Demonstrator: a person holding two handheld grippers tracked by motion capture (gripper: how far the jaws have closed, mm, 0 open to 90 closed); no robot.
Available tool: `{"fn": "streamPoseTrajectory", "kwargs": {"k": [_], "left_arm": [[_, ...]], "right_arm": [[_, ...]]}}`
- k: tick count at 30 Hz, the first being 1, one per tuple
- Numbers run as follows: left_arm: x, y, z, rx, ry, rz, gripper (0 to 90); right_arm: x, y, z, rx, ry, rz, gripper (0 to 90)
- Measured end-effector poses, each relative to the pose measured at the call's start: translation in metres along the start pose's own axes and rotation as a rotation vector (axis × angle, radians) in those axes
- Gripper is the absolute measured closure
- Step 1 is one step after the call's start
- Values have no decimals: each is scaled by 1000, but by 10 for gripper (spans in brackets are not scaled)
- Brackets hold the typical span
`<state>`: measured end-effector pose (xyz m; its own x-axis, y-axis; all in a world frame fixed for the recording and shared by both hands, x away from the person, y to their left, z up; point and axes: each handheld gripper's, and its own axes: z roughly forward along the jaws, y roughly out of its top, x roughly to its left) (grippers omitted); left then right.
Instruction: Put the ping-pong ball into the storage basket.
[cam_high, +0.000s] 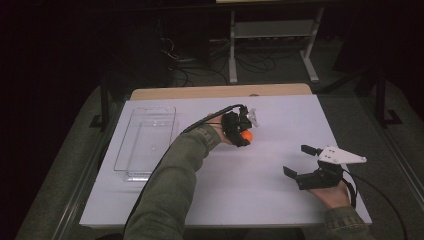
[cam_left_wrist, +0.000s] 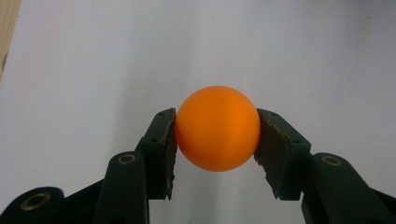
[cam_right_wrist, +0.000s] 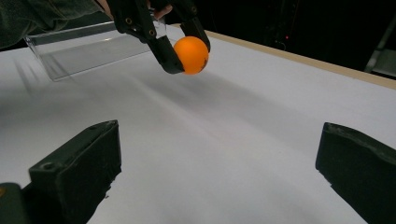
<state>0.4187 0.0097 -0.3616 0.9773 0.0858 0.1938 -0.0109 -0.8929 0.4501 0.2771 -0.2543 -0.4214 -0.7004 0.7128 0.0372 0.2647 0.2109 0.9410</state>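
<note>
Squeezing the round orange plastic ball (cam_left_wrist: 217, 128) above the white table (cam_high: 280, 125), the left gripper (cam_high: 245, 136) might let it slip out. The right gripper (cam_high: 298, 160) waits wide open, holding nothing.

From above the near edge, we are looking forward and down over the whole white tabletop (cam_high: 280, 200), with dark floor beyond. Riding on the left claw (cam_left_wrist: 217, 135), we are looking straight down its jaws, very close to the orange ball (cam_left_wrist: 218, 128) against the white surface. Riding on the right claw (cam_right_wrist: 217, 168), we are looking low across the tabletop toward the left claw, the ball and the clear tray (cam_right_wrist: 79, 51), which the high view is also showing.
</note>
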Motion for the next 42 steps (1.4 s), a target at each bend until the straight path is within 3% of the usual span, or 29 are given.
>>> {"fn": "streamPoseTrajectory", "kwargs": {"k": [25, 42], "left_arm": [[-3, -7, -38, -8, 21, -13, 506], [-9, -16, -79, -36, 53, -17, 506]], "right_arm": [[-3, -1, -1, -17, -15, 22, 0], [-2, -1, -1, -11, -15, 22, 0]]}}
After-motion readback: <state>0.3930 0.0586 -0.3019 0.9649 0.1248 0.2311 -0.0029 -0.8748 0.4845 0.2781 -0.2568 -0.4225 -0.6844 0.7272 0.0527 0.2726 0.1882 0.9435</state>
